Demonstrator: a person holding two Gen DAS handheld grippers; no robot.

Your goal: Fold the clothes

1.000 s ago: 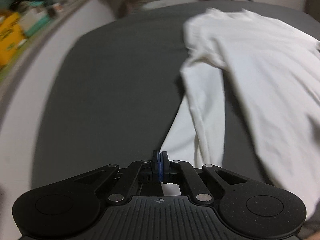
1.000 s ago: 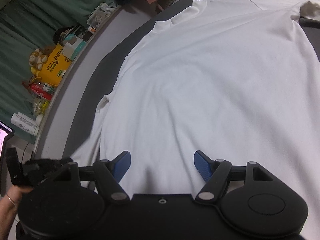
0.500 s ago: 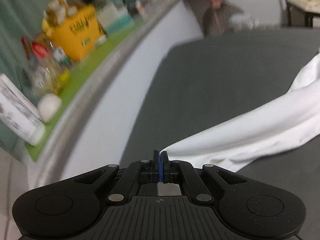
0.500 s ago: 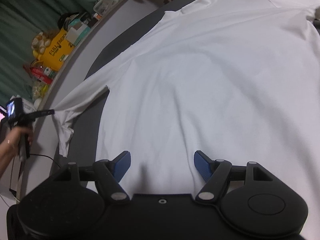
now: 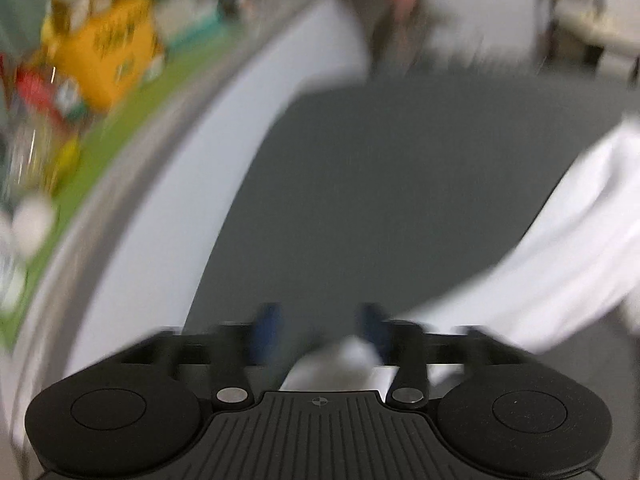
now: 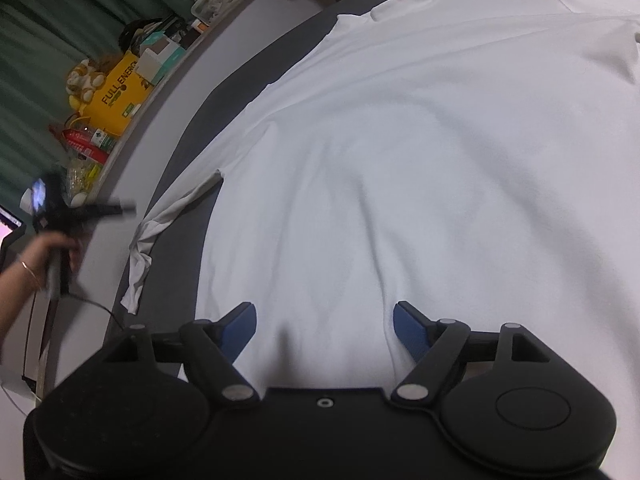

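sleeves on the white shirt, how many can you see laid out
1. The sleeve lies stretched off the white shirt toward the edge of the grey mat; the left wrist view shows the same one. The opposite sleeve may be out of frame.

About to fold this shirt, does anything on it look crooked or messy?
Yes. The shirt lies mostly flat, but its sleeve trails off to one side, twisted and bunched near the cuff rather than spread flat. Both tongs, left and right, are open and hold nothing.
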